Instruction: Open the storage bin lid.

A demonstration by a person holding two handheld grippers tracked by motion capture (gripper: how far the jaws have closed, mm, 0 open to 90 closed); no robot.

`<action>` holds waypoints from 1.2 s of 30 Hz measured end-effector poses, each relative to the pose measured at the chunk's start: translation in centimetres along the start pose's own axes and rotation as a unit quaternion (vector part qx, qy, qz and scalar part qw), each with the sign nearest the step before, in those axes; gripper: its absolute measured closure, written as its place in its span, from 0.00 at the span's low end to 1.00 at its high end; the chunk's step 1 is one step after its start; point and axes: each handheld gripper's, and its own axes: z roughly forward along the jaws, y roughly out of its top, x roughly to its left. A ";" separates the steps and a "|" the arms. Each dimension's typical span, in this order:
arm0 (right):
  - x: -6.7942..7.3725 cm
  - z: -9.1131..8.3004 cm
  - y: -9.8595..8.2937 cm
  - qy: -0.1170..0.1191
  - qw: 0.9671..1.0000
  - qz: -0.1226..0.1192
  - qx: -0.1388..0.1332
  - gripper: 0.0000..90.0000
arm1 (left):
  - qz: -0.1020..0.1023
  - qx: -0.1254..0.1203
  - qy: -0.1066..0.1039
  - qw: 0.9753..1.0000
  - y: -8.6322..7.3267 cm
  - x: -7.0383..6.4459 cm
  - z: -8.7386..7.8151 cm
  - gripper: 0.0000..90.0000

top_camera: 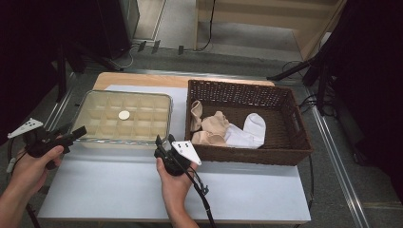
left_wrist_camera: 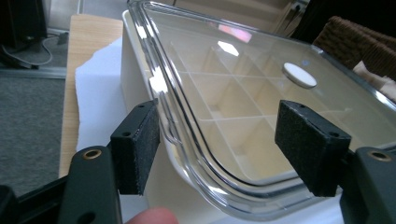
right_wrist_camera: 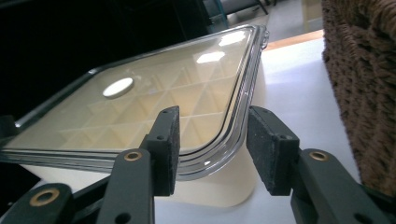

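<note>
Left gripper (top_camera: 71, 134): lower left of the high view, held in the person's left hand (top_camera: 33, 166); jaws spread wide, pointing at the near left corner of the box. In the left gripper view the two pads (left_wrist_camera: 140, 149) stand on either side of that corner, one by the outer wall, the other over the lid; whether either touches I cannot tell.

Compartment box (top_camera: 124, 118): left of centre in the high view, a cream tray split into square cells, sitting on the white sheet (top_camera: 142, 190).

Clear lid (left_wrist_camera: 243, 93): lies on top of the box, glossy with light reflections; its rounded rim overhangs the cream wall.

White disc (top_camera: 124, 115): round, near the middle of the lid in the high view; upper right of the left gripper view, left of centre in the right gripper view.

Right gripper (top_camera: 164, 142): centre of the high view, in the person's right hand (top_camera: 175, 183), at the near right corner of the box; jaws parted, nothing pinched. In the right gripper view the lid's corner rim (right_wrist_camera: 224, 149) sits in the gap between the pads.

Wicker basket (top_camera: 285, 147): right half of the high view, just beside the box, dark brown.

Socks (top_camera: 223, 130): inside the basket, beige ones at its left, white ones to their right.
</note>
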 end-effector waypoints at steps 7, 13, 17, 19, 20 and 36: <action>0.6 -0.3 -0.2 0.020 1.000 -0.002 0.006 0.64 | -0.015 -0.002 -0.049 0.999 -0.3 -1.0 -0.9 0.34; 0.5 -0.9 -0.4 0.024 1.000 0.004 0.003 0.62 | 0.005 -0.005 -0.007 1.000 -1.0 -1.5 -1.8 0.29; 0.3 -1.3 -0.4 0.016 1.000 0.002 0.005 0.61 | 0.017 0.022 0.006 1.000 -1.8 -1.3 -2.2 0.27; 0.1 -1.4 -0.5 0.014 1.000 0.003 0.003 0.61 | 0.013 0.019 -0.005 1.000 -2.5 -1.2 -2.3 0.27; 0.0 -1.5 -0.6 0.015 1.000 0.005 0.004 0.61 | 0.011 0.018 -0.009 1.000 -2.7 -1.3 -2.4 0.28; -0.7 -1.1 -0.5 0.017 1.000 0.017 0.001 0.65 | 0.001 -0.008 0.019 1.000 -1.5 -0.2 -0.8 0.34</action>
